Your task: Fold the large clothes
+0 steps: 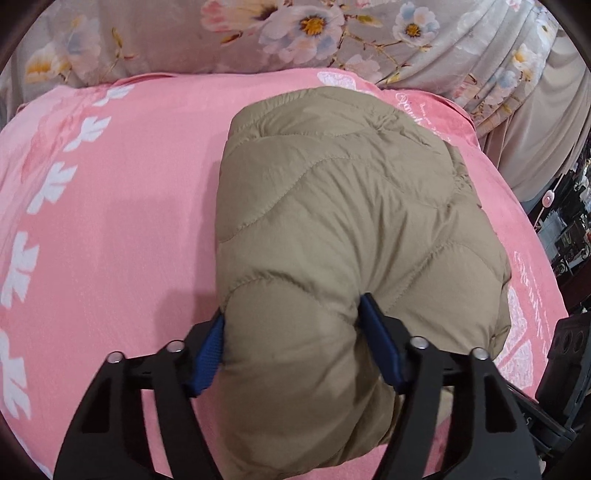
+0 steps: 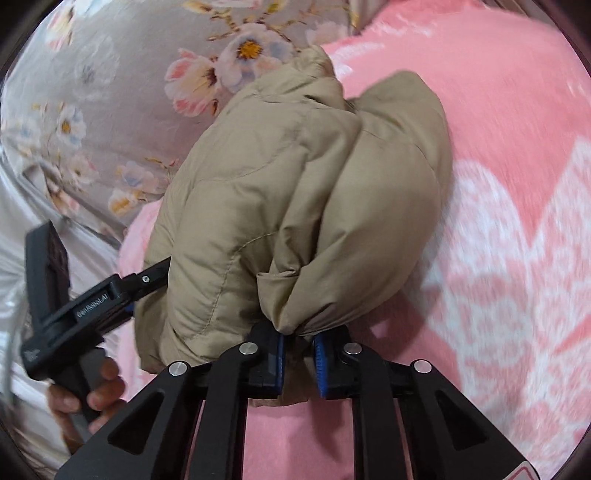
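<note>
A tan quilted puffer jacket (image 1: 340,206) lies folded into a thick bundle on a pink blanket (image 1: 122,221). My left gripper (image 1: 291,325) is shut on a thick puffy fold of the jacket at its near end, the blue pads pressed into both sides. In the right wrist view the jacket (image 2: 295,184) is bunched up. My right gripper (image 2: 298,349) is shut on a gathered edge of it, with cloth squeezed between the blue pads. The left gripper's body (image 2: 92,306) and the hand holding it show at the left, against the jacket's side.
The pink blanket (image 2: 498,184) has a white flower pattern. A grey floral bedspread (image 1: 295,33) lies behind it and also shows in the right wrist view (image 2: 92,110). Dark furniture (image 1: 569,236) stands beyond the bed's right edge.
</note>
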{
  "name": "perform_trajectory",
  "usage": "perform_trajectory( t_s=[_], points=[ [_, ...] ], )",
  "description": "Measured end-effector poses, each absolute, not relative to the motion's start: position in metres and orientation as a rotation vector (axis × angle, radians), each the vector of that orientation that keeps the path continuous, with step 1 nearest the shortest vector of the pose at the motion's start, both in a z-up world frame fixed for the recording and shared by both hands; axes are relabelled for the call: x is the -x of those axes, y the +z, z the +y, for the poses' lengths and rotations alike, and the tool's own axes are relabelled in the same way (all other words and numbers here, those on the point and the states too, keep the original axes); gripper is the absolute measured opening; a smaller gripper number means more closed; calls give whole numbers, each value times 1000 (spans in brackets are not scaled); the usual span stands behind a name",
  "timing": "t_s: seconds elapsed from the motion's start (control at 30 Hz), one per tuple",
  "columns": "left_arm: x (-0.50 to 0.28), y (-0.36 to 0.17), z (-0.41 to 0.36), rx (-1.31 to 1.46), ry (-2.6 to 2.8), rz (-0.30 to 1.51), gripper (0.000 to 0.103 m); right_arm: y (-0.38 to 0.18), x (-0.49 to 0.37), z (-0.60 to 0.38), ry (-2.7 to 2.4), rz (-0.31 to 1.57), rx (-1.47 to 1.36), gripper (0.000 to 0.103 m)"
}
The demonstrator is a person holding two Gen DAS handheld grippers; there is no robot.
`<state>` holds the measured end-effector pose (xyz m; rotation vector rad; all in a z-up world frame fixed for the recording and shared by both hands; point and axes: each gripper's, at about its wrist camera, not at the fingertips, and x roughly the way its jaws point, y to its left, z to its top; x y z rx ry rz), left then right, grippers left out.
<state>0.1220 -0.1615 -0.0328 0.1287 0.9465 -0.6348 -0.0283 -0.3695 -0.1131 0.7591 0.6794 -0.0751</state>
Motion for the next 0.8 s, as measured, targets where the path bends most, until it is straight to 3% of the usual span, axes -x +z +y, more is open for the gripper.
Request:
perform_trajectory(
  t_s=[0.13, 0.27, 0.33, 0.4, 0.43, 0.57, 0.63, 0.67, 0.8],
  points=[
    [-136, -23, -155, -111, -658, 931, 52, -106, 14, -368, -92, 659, -716, 13],
    [-165, -23, -132, 4, -744, 1024, 61, -117, 17, -385, -23, 682, -830, 16],
    [-178, -23, -125, 47, -771, 1045, 66, -123, 19, -392, 13, 680, -905, 25],
    [-189, -21, -123, 56, -756, 1025, 87, -130, 20, -397, 42, 660, -993, 33],
    [-193, -20, -124, 58, -745, 1011, 89, -135, 21, -401, 53, 646, -1038, 41],
    [-217, -26, -132, 125, -801, 1063, 91, -137, 32, -417, 104, 617, -1111, 47],
    [-226, -35, -136, 166, -827, 1121, 91, -128, 45, -424, 94, 598, -1087, 64],
    [-228, -38, -137, 171, -839, 1136, 91, -122, 53, -429, 73, 573, -1071, 67],
    [-228, -47, -149, 166, -861, 1148, 97, -111, 57, -449, 10, 541, -1084, 69]
  ],
)
